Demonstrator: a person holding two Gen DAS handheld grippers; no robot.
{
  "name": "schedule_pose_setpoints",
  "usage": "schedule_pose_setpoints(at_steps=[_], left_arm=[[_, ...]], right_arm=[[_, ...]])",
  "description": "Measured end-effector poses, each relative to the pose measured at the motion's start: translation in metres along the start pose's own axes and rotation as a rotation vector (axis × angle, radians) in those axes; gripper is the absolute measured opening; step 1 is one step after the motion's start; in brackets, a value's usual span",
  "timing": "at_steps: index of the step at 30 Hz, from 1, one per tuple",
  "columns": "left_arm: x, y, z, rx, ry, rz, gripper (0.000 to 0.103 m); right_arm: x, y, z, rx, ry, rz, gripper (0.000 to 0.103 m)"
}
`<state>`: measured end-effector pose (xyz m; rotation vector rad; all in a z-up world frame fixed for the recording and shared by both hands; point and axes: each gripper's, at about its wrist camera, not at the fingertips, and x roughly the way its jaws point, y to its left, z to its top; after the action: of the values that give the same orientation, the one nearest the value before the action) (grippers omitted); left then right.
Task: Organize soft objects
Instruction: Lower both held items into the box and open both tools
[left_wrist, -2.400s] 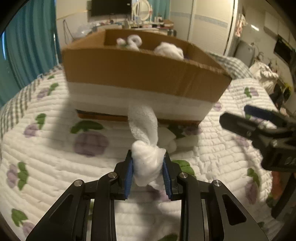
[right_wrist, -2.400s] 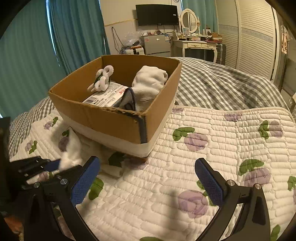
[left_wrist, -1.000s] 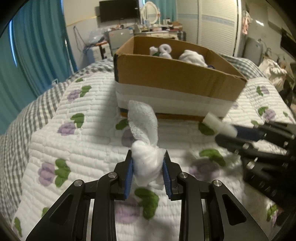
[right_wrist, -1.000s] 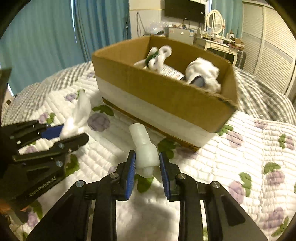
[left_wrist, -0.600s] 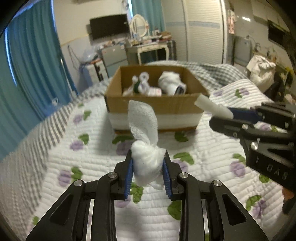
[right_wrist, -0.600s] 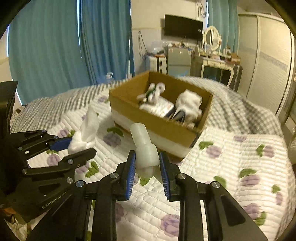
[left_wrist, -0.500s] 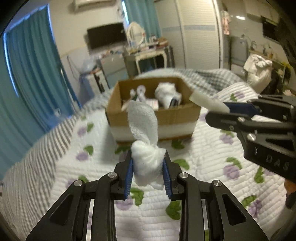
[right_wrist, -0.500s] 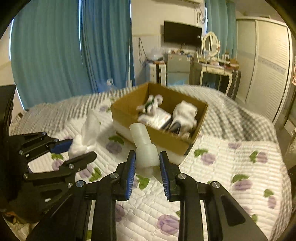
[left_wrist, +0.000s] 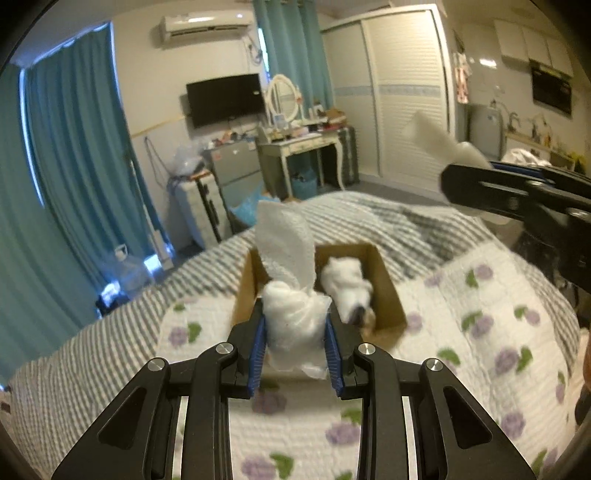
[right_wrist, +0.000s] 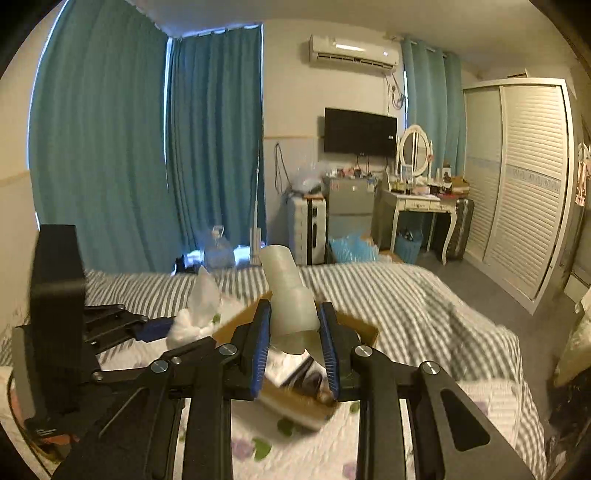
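On the bed (left_wrist: 480, 295), spread with a white quilt printed with purple flowers and green leaves, sits an open cardboard box (left_wrist: 391, 291), the landmark for everything else. Inside the box lies a white bundled cloth (left_wrist: 345, 280) against its right wall, with something dark under it, too blurred to name. So part of the sorting looks done: at least one soft thing is already in the box, and two more are in the air and not yet dropped in.

Above and on the near side of the box, the left claw (left_wrist: 295, 343) is clamped on a knotted white cloth (left_wrist: 293, 314). Its bulky knot sits between the blue pads, and a loose flap stands up from it; the long axis runs roughly upright in the view, the flap pointing away from the claw and toward the far rim of the box.

Higher than the box and to its right in the left wrist view, the right claw (right_wrist: 295, 343) is closed on a pale rolled piece (right_wrist: 291, 295), perhaps a sock. Its long axis also runs along the fingers, the open end tilted up and slightly left, away from the claw.

What seems left is to bring both claws over the box opening and release each piece inside.
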<state>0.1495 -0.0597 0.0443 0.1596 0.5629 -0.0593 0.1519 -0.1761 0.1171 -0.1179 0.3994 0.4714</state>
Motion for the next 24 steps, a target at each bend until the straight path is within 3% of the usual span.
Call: schedule_pose_setpoints(at_steps=[4,9,18,24], left_arm=[[0.032,0.006,0.027,-0.01,0.008,0.011,0.028],[0.083,0.007,0.044,0.008,0.011,0.032,0.028],[0.178,0.001,0.015,0.002,0.139,0.007,0.028],[0.197,-0.001,0.001,0.013,0.169,-0.003,0.031]], right_arm=[[0.031,-0.013,0.023,0.009,-0.016,-0.014,0.026],[0.089,-0.036,0.029,0.045,0.02,-0.015,0.026],[0.187,-0.079,-0.017,0.127,0.143,-0.017,0.026],[0.222,-0.093,-0.038,0.151,0.198,0.011,0.026]])
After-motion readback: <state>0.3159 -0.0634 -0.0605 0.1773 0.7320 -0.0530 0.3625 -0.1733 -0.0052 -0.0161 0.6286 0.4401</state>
